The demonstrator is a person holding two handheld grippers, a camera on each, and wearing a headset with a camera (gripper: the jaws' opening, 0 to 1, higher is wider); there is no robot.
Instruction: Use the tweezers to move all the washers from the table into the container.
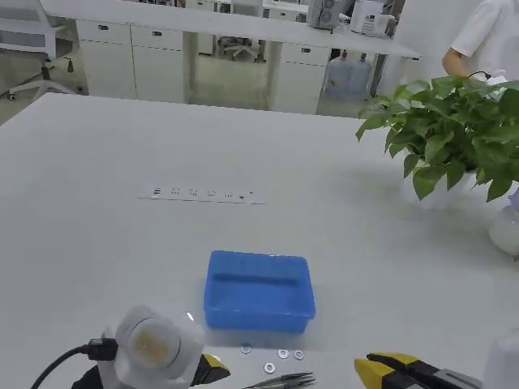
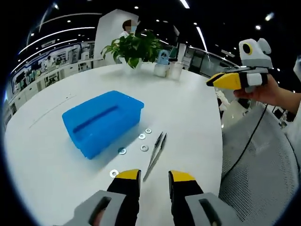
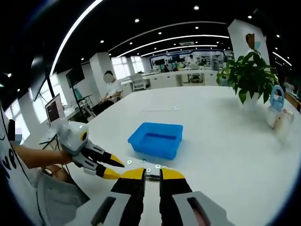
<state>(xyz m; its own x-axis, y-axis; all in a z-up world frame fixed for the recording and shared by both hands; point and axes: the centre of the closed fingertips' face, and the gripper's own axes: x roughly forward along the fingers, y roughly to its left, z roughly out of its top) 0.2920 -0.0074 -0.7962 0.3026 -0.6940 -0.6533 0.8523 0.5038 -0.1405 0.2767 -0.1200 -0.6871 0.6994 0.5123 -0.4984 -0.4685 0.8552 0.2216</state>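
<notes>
on the table (image 2: 188, 108), one blue container (image 2: 102, 121), one tweezers (image 2: 155, 153), five washers (image 2: 144, 148)

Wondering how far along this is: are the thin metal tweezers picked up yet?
No, the thin metal tweezers lie loose on the white table.

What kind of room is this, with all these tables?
Probably an open-plan office or lab. The large white table stands among rows of white desks with drawers. There is also an office chair and a potted plant.
</notes>
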